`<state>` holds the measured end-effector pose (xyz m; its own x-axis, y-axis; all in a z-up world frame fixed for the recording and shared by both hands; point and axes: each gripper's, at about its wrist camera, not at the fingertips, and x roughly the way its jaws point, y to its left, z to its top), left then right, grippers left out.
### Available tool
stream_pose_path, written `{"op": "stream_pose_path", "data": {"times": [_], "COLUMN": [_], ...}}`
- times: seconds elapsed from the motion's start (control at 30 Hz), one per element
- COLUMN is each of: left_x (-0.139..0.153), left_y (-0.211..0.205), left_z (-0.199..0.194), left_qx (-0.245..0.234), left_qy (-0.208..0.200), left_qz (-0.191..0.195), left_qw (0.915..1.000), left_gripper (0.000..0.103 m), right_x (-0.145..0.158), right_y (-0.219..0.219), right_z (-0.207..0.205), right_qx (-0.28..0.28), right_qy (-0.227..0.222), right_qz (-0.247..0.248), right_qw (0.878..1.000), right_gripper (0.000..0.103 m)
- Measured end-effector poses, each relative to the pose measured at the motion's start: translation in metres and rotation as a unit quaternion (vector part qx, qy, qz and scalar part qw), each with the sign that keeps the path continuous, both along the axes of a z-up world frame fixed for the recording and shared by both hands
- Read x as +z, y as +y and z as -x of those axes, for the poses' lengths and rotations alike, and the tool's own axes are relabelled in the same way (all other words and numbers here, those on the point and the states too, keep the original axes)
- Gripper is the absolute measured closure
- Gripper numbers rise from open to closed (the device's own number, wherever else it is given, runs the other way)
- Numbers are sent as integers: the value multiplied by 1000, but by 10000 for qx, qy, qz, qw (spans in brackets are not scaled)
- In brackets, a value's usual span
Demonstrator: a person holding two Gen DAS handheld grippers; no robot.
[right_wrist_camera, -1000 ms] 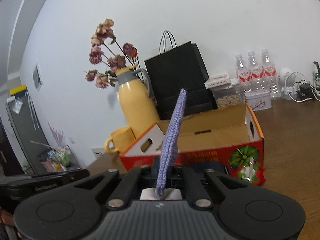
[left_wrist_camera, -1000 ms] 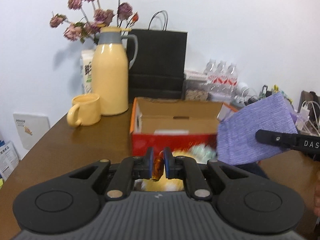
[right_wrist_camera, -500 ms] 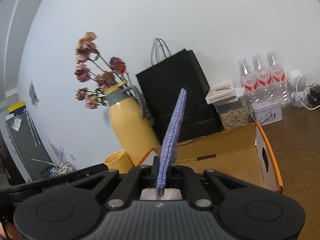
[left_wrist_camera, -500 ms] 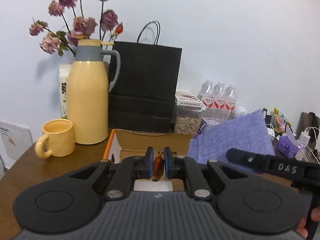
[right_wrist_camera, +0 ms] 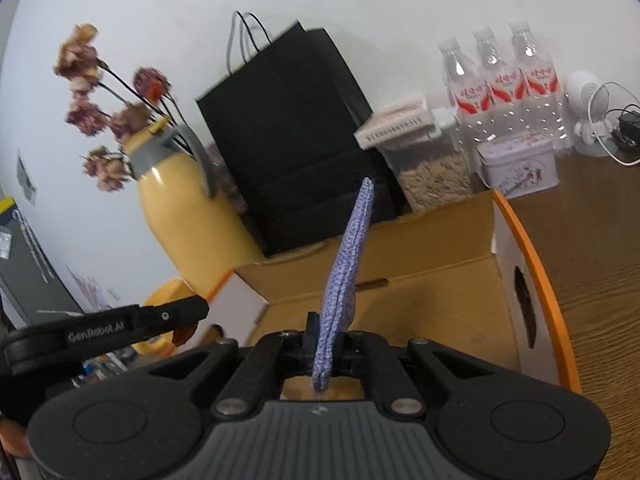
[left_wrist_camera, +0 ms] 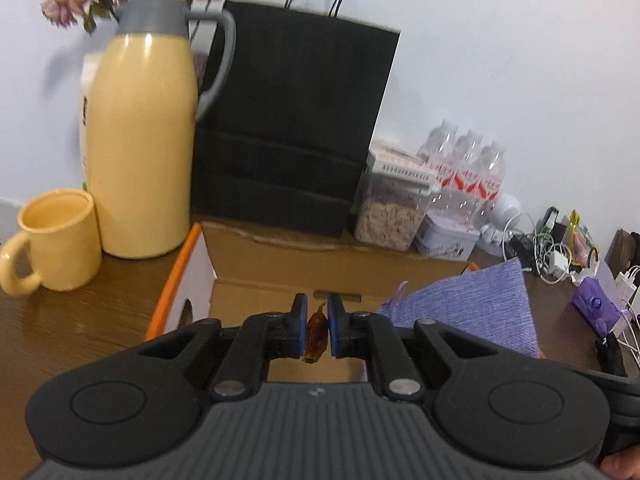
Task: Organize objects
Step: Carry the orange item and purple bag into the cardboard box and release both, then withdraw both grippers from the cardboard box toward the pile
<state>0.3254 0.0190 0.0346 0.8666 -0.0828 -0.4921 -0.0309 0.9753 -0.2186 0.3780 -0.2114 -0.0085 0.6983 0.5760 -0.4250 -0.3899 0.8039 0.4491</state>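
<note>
An open cardboard box (left_wrist_camera: 256, 252) with orange edges and red outside lies on the brown table; it also shows in the right wrist view (right_wrist_camera: 436, 280). My left gripper (left_wrist_camera: 317, 326) is shut on a small brown wrapped object (left_wrist_camera: 316, 330) and hangs over the box's opening. My right gripper (right_wrist_camera: 328, 344) is shut on a flat purple fabric pouch (right_wrist_camera: 348, 272), held edge-on above the box; the pouch also shows in the left wrist view (left_wrist_camera: 472, 308), at the right. The left gripper's finger (right_wrist_camera: 132, 326) crosses the right wrist view's left side.
Behind the box stand a yellow thermos jug (left_wrist_camera: 140, 140) with dried flowers, a yellow mug (left_wrist_camera: 56, 240), a black paper bag (left_wrist_camera: 296, 120), a clear food container (left_wrist_camera: 392, 204), three water bottles (left_wrist_camera: 468, 172) and a tin (left_wrist_camera: 446, 236). Cables and chargers (left_wrist_camera: 556, 248) lie far right.
Both grippers have moved forward and down toward the box, which now fills more of each view. Each still holds its object.
</note>
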Motion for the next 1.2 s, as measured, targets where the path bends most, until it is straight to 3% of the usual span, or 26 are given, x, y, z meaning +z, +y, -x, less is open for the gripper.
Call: {"op": "stream_pose_path", "data": {"times": [0.17, 0.27, 0.3, 0.33, 0.37, 0.4, 0.43, 0.6, 1.2], "left_x": [-13, -14, -14, -13, -12, -12, -11, -8, 13], "left_y": [2, -2, -2, -3, -5, -7, -9, -14, -15], "left_z": [-9, -8, -8, -7, -5, -3, -2, 3, 24], "left_qx": [19, 125, 151, 201, 270, 333, 397, 503, 565], "left_qy": [215, 190, 177, 136, 91, 49, -9, -122, -356], "left_qz": [-18, -225, -300, -362, -442, -549, -671, -919, -945], "left_qw": [9998, 9995, 9993, 9990, 9986, 9979, 9970, 9944, 9933], "left_gripper": [92, 84, 67, 44, 32, 11, 0, 0, 0], "right_x": [-4, -2, 0, 1, 3, 5, 6, 11, 34], "right_y": [6, 10, 11, 12, 12, 12, 13, 19, 20], "right_z": [0, 4, 5, 7, 8, 9, 10, 15, 35], "right_qx": [-102, -247, -310, -379, -433, -458, -469, -588, -511], "right_qy": [63, 12, -27, -78, -121, -157, -194, -356, -708], "right_qz": [479, 947, 1131, 1268, 1380, 1478, 1582, 1993, 2202], "right_qw": [9988, 9952, 9931, 9912, 9894, 9878, 9861, 9775, 9715], "right_gripper": [101, 91, 81, 61, 50, 29, 15, 0, 0]}}
